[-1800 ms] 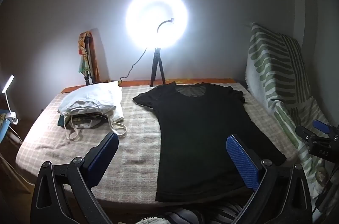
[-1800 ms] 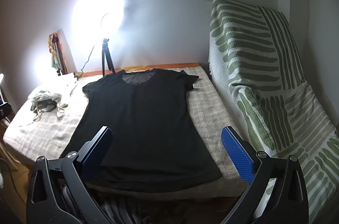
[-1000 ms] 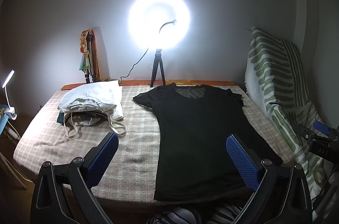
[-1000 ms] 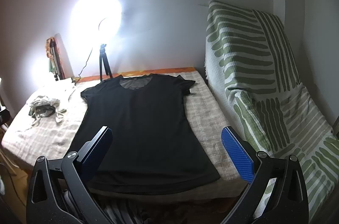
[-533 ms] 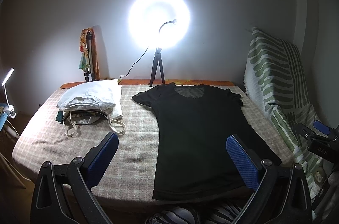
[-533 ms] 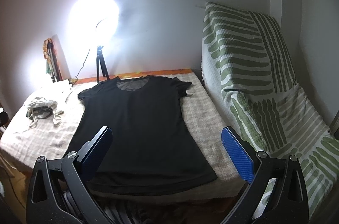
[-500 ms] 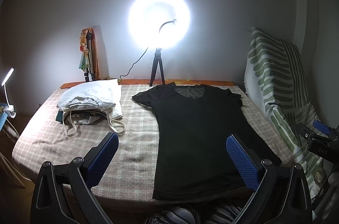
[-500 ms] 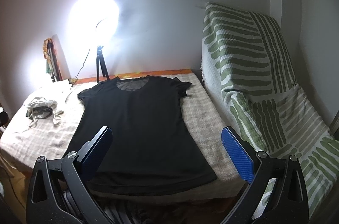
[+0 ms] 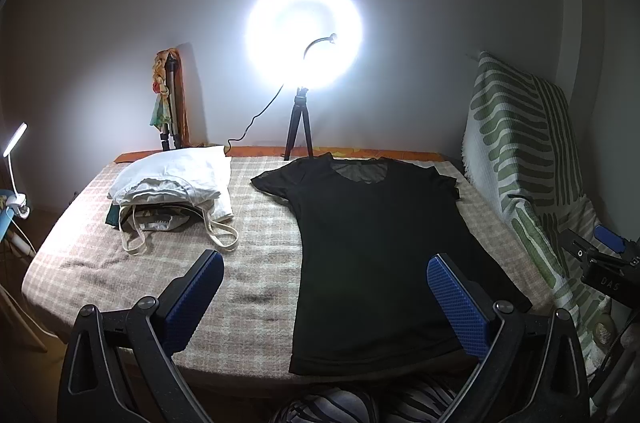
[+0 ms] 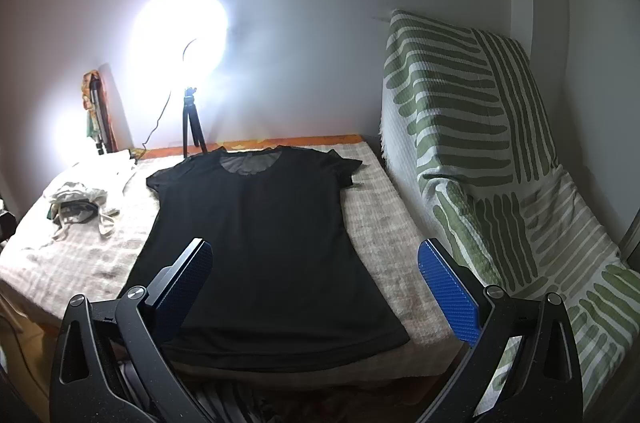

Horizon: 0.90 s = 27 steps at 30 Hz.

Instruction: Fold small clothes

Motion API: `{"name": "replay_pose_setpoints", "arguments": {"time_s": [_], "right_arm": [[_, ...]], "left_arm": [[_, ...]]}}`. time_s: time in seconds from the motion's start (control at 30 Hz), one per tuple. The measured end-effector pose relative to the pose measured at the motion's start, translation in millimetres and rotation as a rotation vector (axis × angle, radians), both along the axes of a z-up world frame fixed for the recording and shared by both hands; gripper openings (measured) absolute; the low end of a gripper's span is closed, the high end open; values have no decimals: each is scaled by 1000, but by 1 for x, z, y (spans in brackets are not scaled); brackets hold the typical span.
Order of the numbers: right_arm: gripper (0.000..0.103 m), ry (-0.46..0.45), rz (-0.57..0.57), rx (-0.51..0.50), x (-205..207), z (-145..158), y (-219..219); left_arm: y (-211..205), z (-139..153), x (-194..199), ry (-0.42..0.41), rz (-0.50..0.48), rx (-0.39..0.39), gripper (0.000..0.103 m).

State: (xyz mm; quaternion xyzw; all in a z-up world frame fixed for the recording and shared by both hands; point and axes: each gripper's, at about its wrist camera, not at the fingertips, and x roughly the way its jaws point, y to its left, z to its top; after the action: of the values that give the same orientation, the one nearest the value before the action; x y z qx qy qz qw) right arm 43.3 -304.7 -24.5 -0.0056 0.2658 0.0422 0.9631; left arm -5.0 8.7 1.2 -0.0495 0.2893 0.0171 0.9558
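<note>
At the far left, a small clip lamp (image 9: pixel 16 143) is being shown beyond the left edge of the bed (image 9: pixel 260 287). A pile of pale clothes (image 9: pixel 176 183) is being carried on the bed's far left part, with its straps trailing toward the near edge. Between this pile and the near edge, a bare stretch of checked cover is being left open. The left gripper (image 9: pixel 326 297) is being held above the near edge with its jaws spread wide apart, nothing being gripped between them.

A ring light on a tripod (image 9: pixel 304 35) is being displayed at the far edge, against the wall. The black T-shirt (image 10: pixel 268 235) is being presented flat on the right half of the bed, neckline toward the wall, hem at the near edge, both short sleeves spread outward. Its fabric is being seen smooth and unfolded. The right gripper (image 10: pixel 322 277) is being held over the hem, jaws likewise wide apart and empty. A narrow bare strip is being left between the shirt and the bed's right edge, where a green-striped covered cushion (image 10: pixel 480 159) is being propped upright.
</note>
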Motion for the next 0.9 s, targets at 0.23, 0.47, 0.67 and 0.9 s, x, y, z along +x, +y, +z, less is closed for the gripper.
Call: {"name": "replay_pose_setpoints", "arguments": {"time_s": [0.23, 0.47, 0.67, 0.9], "right_arm": [[102, -12, -1, -5, 0, 3, 0], [102, -22, 3, -5, -2, 5, 0], [102, -28, 14, -3, -2, 8, 5], [102, -34, 51, -3, 6, 8, 19]], "left_arm": [[0, 1, -4, 1, 2, 2, 103], [-1, 2, -8, -2, 8, 6, 103], [2, -1, -12, 5, 15, 14, 103], [11, -8, -10, 22, 37, 13, 102]]}}
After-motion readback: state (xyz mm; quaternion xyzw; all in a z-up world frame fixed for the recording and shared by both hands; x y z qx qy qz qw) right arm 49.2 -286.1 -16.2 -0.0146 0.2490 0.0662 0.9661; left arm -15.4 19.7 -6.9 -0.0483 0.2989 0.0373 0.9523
